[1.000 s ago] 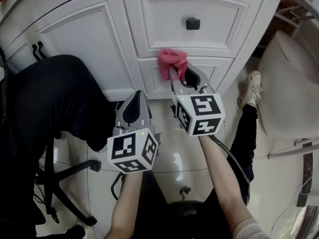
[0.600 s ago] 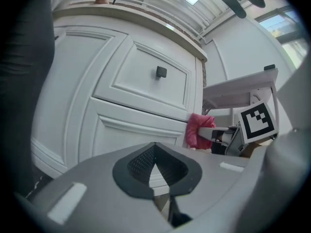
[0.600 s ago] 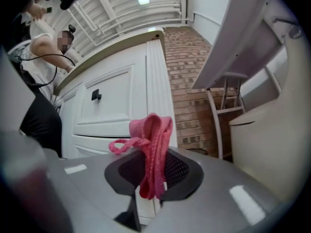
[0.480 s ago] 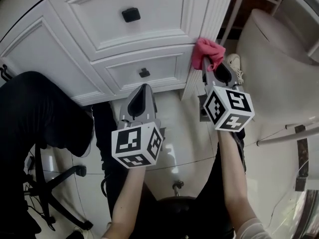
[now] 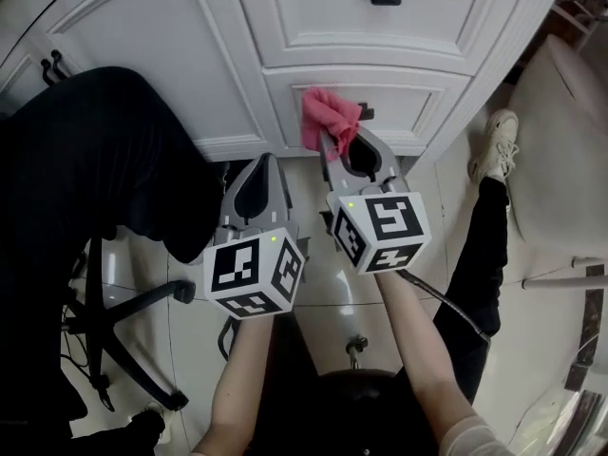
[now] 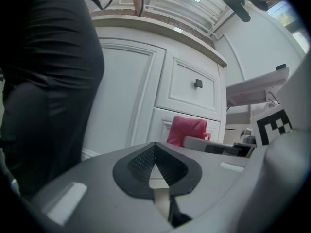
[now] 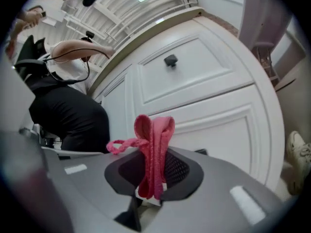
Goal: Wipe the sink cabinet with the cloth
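The jaws of my left gripper (image 5: 263, 164) are closed on nothing and held low, with a person's dark trouser leg (image 5: 114, 160) to the left. The jaws of my right gripper (image 5: 334, 141) pinch the pink cloth (image 5: 328, 117) by a thin fold. Its bunched end lies at the lower drawer (image 5: 423, 112) of the white cabinet (image 5: 180, 55). A hard drag could pull the fold free. The loose loop could snag the knob (image 5: 365, 113) just right of it, and pressing deep could scrape the paint.
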